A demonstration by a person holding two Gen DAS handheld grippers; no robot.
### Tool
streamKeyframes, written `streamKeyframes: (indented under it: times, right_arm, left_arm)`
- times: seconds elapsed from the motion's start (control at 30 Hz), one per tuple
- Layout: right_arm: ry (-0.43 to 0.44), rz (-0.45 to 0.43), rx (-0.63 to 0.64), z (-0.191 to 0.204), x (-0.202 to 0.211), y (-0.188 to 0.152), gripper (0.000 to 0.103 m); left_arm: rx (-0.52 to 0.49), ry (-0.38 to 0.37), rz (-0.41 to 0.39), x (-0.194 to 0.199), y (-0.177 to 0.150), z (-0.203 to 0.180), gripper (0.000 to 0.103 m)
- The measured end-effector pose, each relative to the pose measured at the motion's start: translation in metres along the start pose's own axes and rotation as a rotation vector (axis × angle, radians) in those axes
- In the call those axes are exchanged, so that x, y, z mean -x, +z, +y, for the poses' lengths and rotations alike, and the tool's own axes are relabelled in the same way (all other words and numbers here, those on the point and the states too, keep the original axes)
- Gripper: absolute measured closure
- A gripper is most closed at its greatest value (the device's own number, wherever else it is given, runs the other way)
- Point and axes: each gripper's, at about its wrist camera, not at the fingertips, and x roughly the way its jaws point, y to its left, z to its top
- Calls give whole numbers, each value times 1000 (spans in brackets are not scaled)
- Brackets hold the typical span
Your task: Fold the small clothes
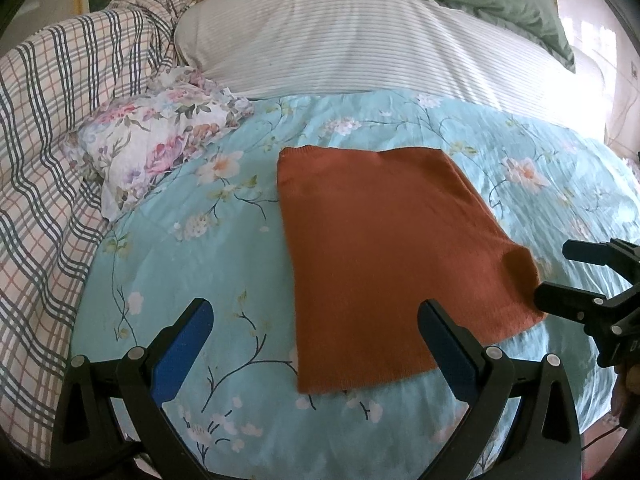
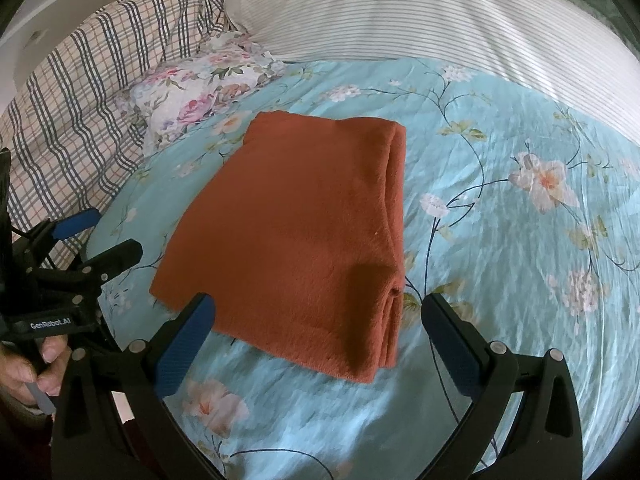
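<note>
Our left tongs (image 1: 316, 344) are spread wide and hold nothing; between their blue pads we see the near edge of the rust cloth (image 1: 384, 248), which lies flat on the sheet, not pinched. Our right tongs (image 2: 318, 336) are spread just as wide, also empty, hanging just above the cloth's near end, with its thick folded edge toward 1 o'clock from the gap. In the left view the right tongs come in at 3 o'clock, their tips just beside the cloth's near right corner; whether they touch it we cannot tell. In the right view the left tongs sit at 9 o'clock, near the cloth's left edge but apart from it. The cloth itself lies near the middle of the blue flowered sheet (image 1: 168, 264), already a neat rectangle; the right view shows several layers stacked along its right edge, so we judge at least a couple of folds are done. What is left, as we read it, is perhaps one more fold to halve it, or simply setting it aside. Beyond, at 10 o'clock, lies a crumpled floral piece (image 1: 156, 144), possibly the next garment, then a plaid quilt (image 1: 48, 128) at 9 and a striped pillow (image 1: 340, 36) at 12.
</note>
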Motion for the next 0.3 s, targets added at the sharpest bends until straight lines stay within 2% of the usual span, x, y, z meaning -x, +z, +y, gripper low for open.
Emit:
streamKeyframes:
  times: [0.3]
  right_arm:
    - [6, 19, -3, -10, -15, 5, 0]
  left_arm:
    - [3, 13, 2, -3, 4, 2, 1]
